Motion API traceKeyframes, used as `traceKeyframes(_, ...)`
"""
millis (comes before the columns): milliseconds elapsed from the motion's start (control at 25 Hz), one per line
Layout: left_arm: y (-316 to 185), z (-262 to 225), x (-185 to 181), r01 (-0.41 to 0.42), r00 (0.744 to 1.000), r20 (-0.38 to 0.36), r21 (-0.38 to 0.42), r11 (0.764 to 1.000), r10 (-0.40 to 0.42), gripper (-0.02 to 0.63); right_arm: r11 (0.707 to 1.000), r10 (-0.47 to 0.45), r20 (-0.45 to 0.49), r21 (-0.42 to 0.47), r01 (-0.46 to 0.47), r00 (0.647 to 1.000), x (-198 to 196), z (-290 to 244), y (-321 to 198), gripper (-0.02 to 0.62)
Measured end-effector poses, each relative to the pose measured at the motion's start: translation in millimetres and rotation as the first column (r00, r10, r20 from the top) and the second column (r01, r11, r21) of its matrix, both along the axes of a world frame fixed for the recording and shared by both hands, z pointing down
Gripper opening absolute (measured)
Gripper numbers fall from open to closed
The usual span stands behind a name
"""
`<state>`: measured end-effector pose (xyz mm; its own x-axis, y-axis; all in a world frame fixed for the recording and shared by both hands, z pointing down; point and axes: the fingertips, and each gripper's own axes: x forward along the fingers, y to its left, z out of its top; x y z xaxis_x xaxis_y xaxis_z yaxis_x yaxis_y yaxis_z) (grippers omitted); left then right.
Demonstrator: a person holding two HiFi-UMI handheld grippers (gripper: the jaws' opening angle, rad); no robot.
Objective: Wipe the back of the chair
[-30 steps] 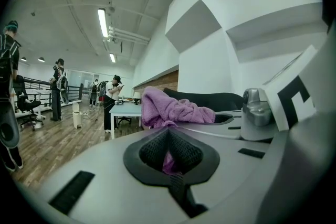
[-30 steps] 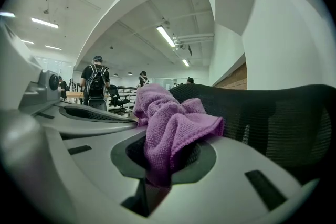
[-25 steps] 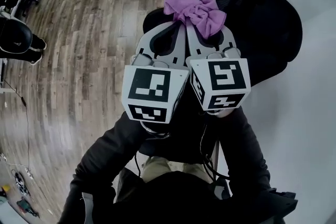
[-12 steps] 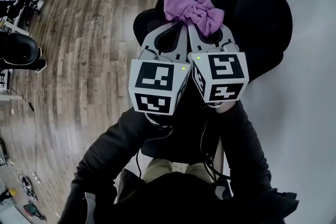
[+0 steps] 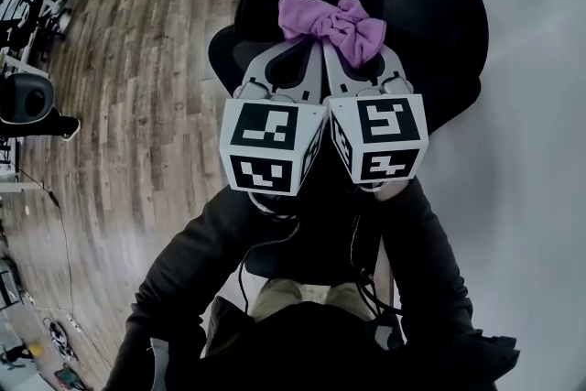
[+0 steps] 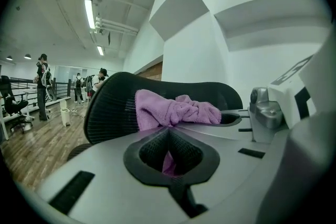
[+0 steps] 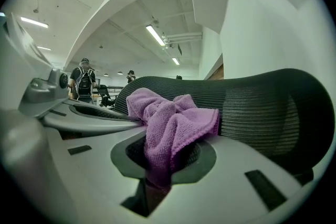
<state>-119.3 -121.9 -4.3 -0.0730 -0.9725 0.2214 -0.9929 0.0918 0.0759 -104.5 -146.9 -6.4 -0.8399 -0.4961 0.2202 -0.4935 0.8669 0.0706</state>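
A black mesh chair back (image 5: 430, 23) fills the top of the head view. A crumpled purple cloth (image 5: 330, 21) rests against its upper part. My left gripper (image 5: 305, 50) and right gripper (image 5: 345, 52) sit side by side, and both hold the cloth. In the left gripper view the cloth (image 6: 176, 110) lies over the chair back (image 6: 110, 107), with a strip of it pinched in the shut left gripper (image 6: 168, 139). In the right gripper view a thick fold of the cloth (image 7: 170, 120) hangs into the shut right gripper (image 7: 167, 152), against the chair back (image 7: 262, 107).
A wooden floor (image 5: 137, 105) spreads to the left, with another dark chair (image 5: 27, 101) at its edge. A white wall (image 5: 531, 151) stands close on the right. Several people (image 6: 43, 84) stand far off in the room.
Both grippers and the cloth have shifted a little along the chair back, away from its left edge. The hold on the cloth is unchanged.
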Motion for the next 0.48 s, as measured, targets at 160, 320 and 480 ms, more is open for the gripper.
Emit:
traceKeyframes(160, -15.0, 12.0, 18.4, -0.028, 1.0, 0.0, -0.007, 1.0, 0.028, 0.0, 0.999, 0.038, -0.004, 0.001, -0.038, 0.999, 20.5, 10.5, -13.3, 0.066)
traceKeyframes(320, -26.3, 10.3, 40.6, -0.048, 0.999, -0.004, -0.01, 0.999, 0.048, 0.0, 0.998, 0.064, -0.01, 0.005, -0.064, 0.998, 43.9, 7.4, -23.2, 0.066)
traceKeyframes(480, -39.4, 14.8, 60.4, -0.077, 0.997, 0.0, -0.016, 0.997, 0.077, 0.0, 0.996, 0.092, -0.013, 0.008, -0.092, 0.996, 64.7, 11.4, -35.3, 0.067)
